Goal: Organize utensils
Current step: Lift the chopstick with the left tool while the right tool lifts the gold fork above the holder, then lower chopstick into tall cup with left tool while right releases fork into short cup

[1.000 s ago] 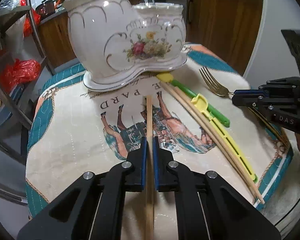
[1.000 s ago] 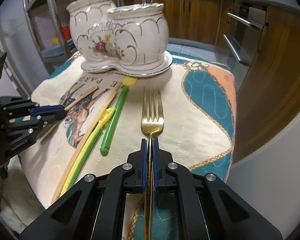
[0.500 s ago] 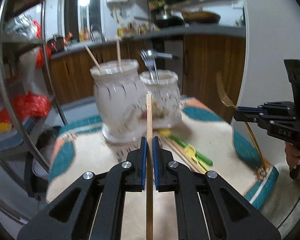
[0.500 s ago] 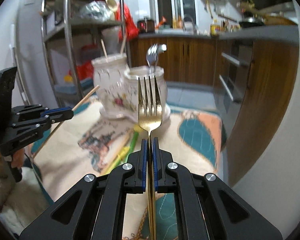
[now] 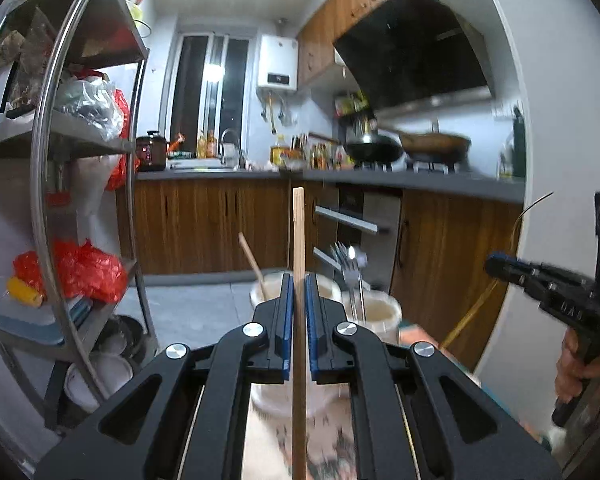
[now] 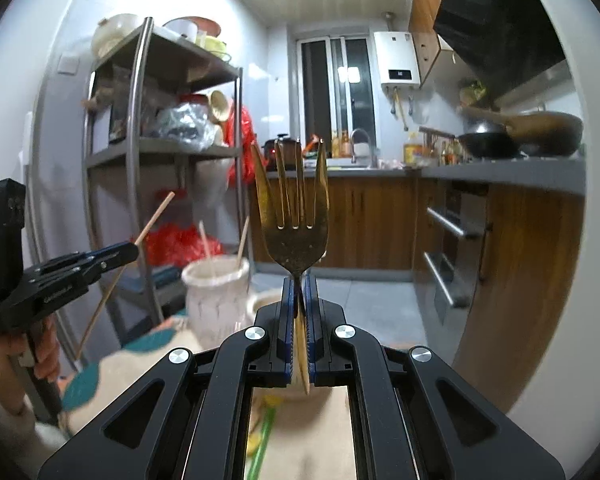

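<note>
My left gripper point(image 5: 299, 280) is shut on a wooden chopstick point(image 5: 299, 236) that sticks up well above the jaws. My right gripper point(image 6: 299, 280) is shut on the neck of a gold fork point(image 6: 294, 208), tines upward. Both are held level, above the table. The white ceramic double holder point(image 5: 376, 312) stands just beyond and below the jaws; its left pot holds wooden chopsticks point(image 5: 252, 260), its right pot a silver fork point(image 5: 350, 268). In the right wrist view the holder point(image 6: 216, 296) shows left of centre, with the left gripper point(image 6: 130, 254) and its chopstick point(image 6: 152, 220) at left.
A metal shelf rack point(image 5: 40, 160) with red bags stands at the left. Wooden kitchen cabinets point(image 5: 204, 224) and an oven lie behind. The patterned tablecloth point(image 6: 112, 368) and a green utensil point(image 6: 262, 436) show below the right gripper. A hand point(image 5: 576, 364) holds the right gripper's handle.
Both grippers have lifted their utensils off the tablecloth and tilted from pointing down at the table to nearly level. The holder has dropped low in both views.
</note>
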Motion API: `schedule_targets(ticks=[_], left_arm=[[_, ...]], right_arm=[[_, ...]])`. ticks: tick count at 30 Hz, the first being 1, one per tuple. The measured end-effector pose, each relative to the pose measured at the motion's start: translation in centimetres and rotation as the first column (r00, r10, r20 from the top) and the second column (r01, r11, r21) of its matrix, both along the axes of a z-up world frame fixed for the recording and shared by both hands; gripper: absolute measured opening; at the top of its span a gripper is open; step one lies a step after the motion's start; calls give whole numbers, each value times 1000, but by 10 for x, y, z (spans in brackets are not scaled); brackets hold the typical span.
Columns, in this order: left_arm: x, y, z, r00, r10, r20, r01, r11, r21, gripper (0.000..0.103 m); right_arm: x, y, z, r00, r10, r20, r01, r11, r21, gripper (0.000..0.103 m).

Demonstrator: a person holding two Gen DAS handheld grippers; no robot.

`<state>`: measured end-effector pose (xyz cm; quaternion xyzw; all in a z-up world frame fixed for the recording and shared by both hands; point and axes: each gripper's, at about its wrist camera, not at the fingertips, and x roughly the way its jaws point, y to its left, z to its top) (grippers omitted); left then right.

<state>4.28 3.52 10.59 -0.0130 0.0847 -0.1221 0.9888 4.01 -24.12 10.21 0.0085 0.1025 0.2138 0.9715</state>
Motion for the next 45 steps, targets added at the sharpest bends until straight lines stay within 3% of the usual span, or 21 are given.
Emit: schedule_targets(ticks=[8, 16, 23, 29, 34, 45], left_arm=[[53, 5, 36, 997, -39, 59, 47, 990, -132, 6], [96, -5, 50, 993, -2, 118, 22, 985, -169, 6], [131, -17, 31, 994, 55, 94, -43, 991, -128, 6], [130, -16, 8, 996, 56, 70, -48, 992, -119, 6], [103, -9, -8, 997, 53, 54, -46, 992, -121, 6], [81, 3, -37, 993, 56, -106, -67, 993, -101, 6]], right_arm=[[36, 5, 29, 999, 38, -27, -37, 999, 39, 6], [61, 18, 53, 999, 39, 26, -42, 994, 98, 6], [79, 38, 44, 998, 14, 58, -19, 995, 95, 6], [93, 35, 8, 999, 3, -37, 1, 992, 125, 6], [93, 33, -12, 997, 1, -73, 7, 994, 107, 6], [95, 32, -30, 992, -14, -123, 23, 997, 79, 6]])
